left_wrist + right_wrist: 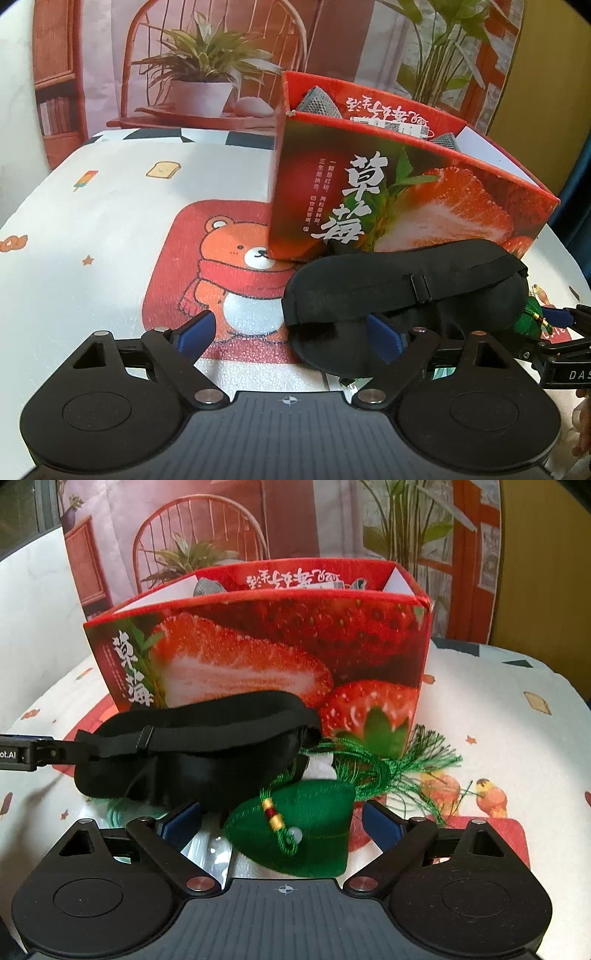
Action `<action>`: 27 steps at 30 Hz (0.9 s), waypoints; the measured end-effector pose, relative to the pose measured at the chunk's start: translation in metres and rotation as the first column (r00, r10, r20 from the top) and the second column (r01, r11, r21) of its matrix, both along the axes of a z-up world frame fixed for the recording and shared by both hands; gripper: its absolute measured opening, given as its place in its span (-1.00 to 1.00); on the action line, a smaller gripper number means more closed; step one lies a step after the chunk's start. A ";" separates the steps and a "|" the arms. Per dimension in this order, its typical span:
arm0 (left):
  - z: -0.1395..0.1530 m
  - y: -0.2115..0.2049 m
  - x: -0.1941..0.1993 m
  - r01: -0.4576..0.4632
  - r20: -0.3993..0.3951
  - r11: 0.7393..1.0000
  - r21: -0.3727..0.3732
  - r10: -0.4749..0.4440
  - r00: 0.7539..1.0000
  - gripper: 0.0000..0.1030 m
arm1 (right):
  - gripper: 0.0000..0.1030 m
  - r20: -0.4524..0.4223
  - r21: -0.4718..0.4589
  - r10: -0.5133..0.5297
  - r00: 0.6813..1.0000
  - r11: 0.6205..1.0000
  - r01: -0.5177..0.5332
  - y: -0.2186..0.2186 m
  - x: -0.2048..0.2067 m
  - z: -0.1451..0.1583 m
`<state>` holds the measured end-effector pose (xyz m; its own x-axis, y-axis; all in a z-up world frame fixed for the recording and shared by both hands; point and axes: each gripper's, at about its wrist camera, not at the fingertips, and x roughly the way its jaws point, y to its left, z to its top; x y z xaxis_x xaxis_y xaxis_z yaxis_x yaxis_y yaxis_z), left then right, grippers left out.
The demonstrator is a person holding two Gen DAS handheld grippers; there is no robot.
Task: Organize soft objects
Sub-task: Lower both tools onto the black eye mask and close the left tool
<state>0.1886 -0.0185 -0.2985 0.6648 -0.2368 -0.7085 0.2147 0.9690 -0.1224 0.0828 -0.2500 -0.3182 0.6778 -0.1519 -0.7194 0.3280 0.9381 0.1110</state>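
A round-edged table covered by a white cartoon-printed cloth fills the lower part of both views; the cloth carries a red square panel with an orange bear in a red scarf, a small toast slice, a striped ice lolly and scattered orange stars. Behind the table hangs a printed fabric backdrop picturing a red curved-back chair, a potted green-and-white leafy plant in a white pot, a bookshelf and a red-framed window. To the right of the backdrop is a mustard-yellow wall; to the left, a pale white surface. Light is soft with a reddish cast.
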 end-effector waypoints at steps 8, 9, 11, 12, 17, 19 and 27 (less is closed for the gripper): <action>-0.002 0.003 0.000 0.001 -0.004 1.000 -0.030 -0.002 1.000 0.56 | 0.70 0.001 0.012 0.000 1.000 1.000 0.000 -0.001 -0.001 -0.002; -0.001 0.003 0.000 0.001 0.000 0.999 -0.037 -0.001 1.000 0.56 | 0.70 0.002 0.012 0.001 1.000 1.000 -0.001 0.000 -0.001 -0.002; -0.001 0.003 0.000 0.009 0.006 0.999 -0.046 -0.009 1.000 0.56 | 0.70 0.008 0.011 0.006 1.000 1.000 -0.006 0.001 -0.001 0.000; -0.001 0.001 0.000 0.013 0.003 0.999 -0.045 -0.013 1.000 0.56 | 0.70 0.011 0.010 0.008 1.000 1.000 -0.008 0.001 -0.001 0.001; -0.002 -0.003 0.003 0.025 0.007 0.999 -0.036 -0.025 1.000 0.56 | 0.70 0.022 0.003 0.019 1.000 1.000 -0.019 0.001 0.003 0.006; -0.002 -0.002 0.004 0.028 0.010 0.999 -0.046 -0.027 1.000 0.56 | 0.70 0.036 -0.001 0.024 0.999 1.000 -0.024 0.001 0.003 0.010; -0.016 -0.011 0.014 0.055 -0.028 0.997 -0.047 -0.057 0.998 0.36 | 0.70 0.053 0.000 0.058 0.997 0.998 -0.058 0.002 0.008 0.017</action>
